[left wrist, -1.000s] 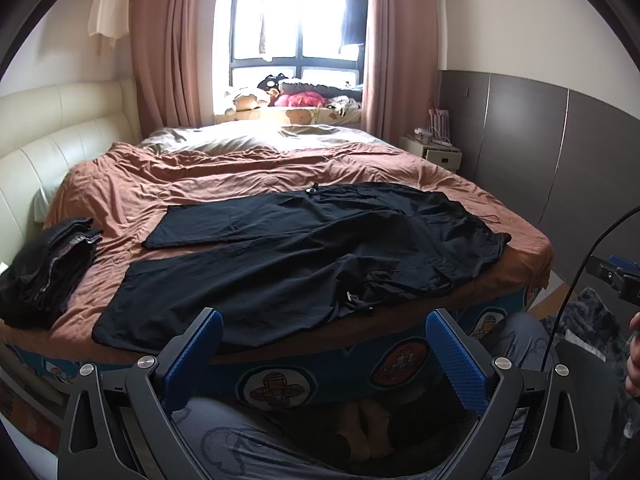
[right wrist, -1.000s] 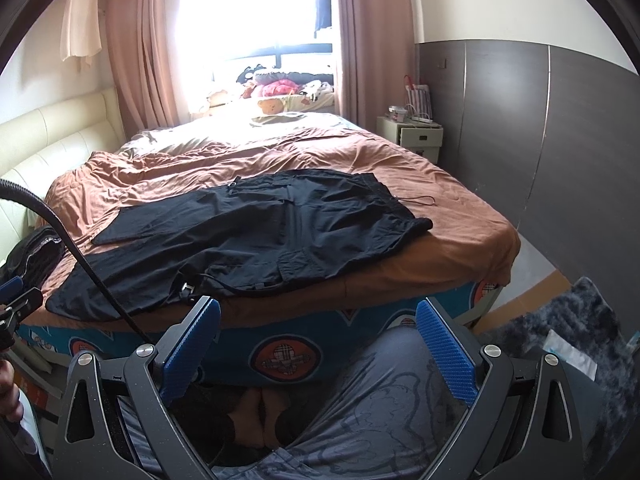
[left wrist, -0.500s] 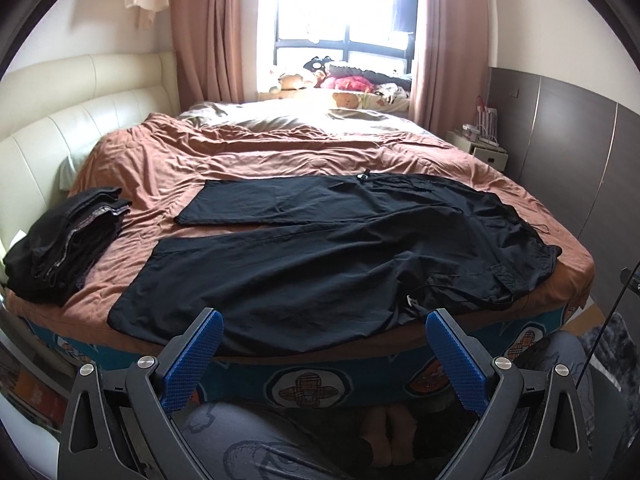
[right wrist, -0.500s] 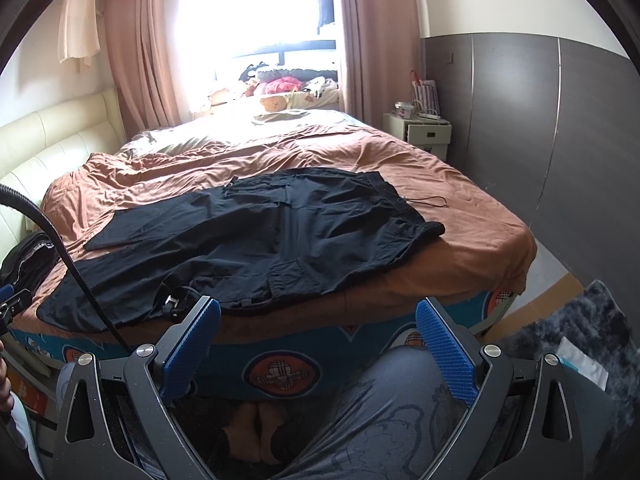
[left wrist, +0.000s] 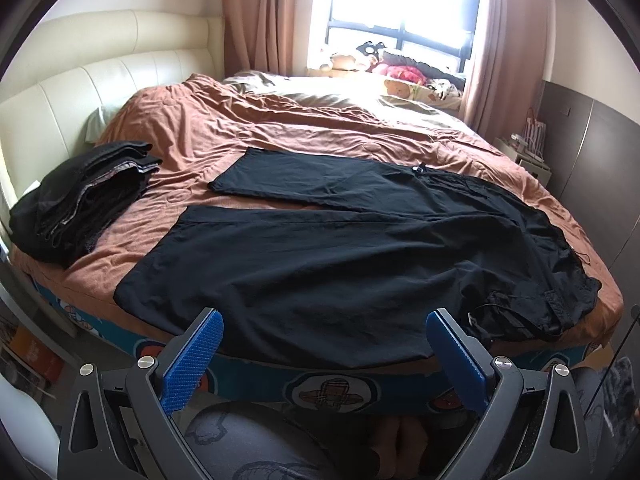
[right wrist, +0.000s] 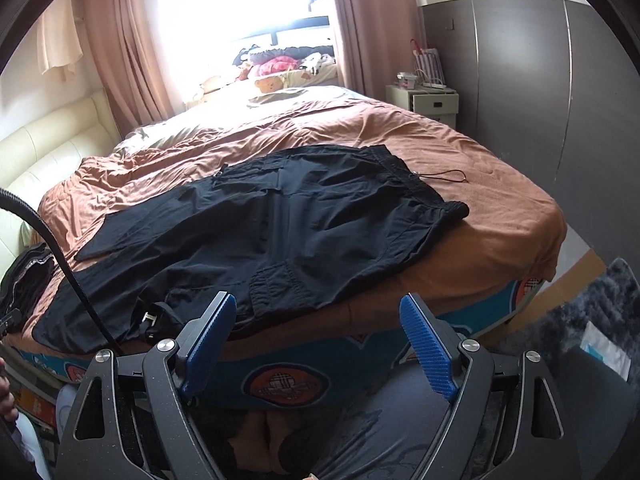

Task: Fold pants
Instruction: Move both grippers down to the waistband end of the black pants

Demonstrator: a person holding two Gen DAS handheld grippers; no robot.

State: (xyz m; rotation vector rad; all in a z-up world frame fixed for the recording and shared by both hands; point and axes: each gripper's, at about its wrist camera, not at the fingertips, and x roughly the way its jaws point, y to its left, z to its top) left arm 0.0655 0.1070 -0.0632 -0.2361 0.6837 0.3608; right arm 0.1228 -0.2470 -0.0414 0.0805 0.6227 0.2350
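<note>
Black cargo pants [left wrist: 360,256] lie spread flat on the bed's brown cover [left wrist: 248,128], legs toward the headboard. The left gripper [left wrist: 322,344] is spread wide and empty; the right gripper [right wrist: 318,334], closing slightly, is also empty, at the bed's edge.

The black pants [left wrist: 340,256] ahead of the left hand-held gripper [left wrist: 322,340] are thin, matt woven cloth, lightly creased, with a gathered waistband. Under them the bed [left wrist: 224,128] carries a rumpled rust-brown cover of soft matt fabric. Far left of that hand-held gripper, the headboard [left wrist: 100,64] looks like smooth cream leather with a faint sheen. The right hand-held gripper [right wrist: 320,324] has ribbed blue pads [right wrist: 426,344] on matt black plastic arms with shiny metal bolts.
</note>
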